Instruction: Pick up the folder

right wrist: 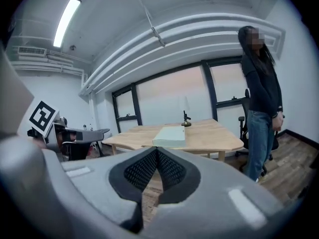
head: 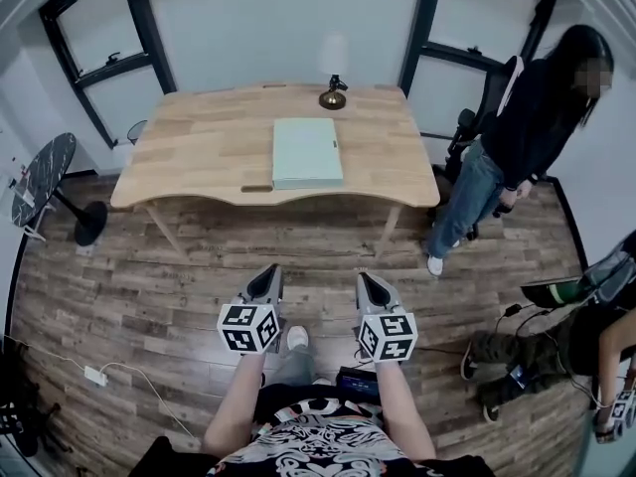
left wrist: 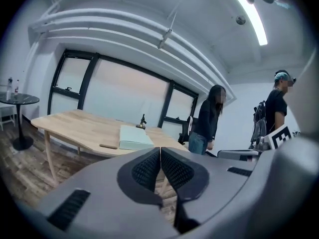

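Wooden table [head: 199, 137] bears the folder [head: 307, 152]; left gripper [head: 266, 274] and right gripper [head: 369, 279] aim toward it, closed, empty.

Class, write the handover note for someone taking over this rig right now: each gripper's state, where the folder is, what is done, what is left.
Left gripper: shut, empty, held over the floor short of the table.
Right gripper: shut, empty, level with the left one.
Folder: lies flat on the wooden table, about mid-width, reaching toward the near edge, untouched.
Done: nothing yet.
Left: step up to the table, open the jaws, grip the folder, lift it. A person stands off the table's right end, so it is probably best to approach from the near side.
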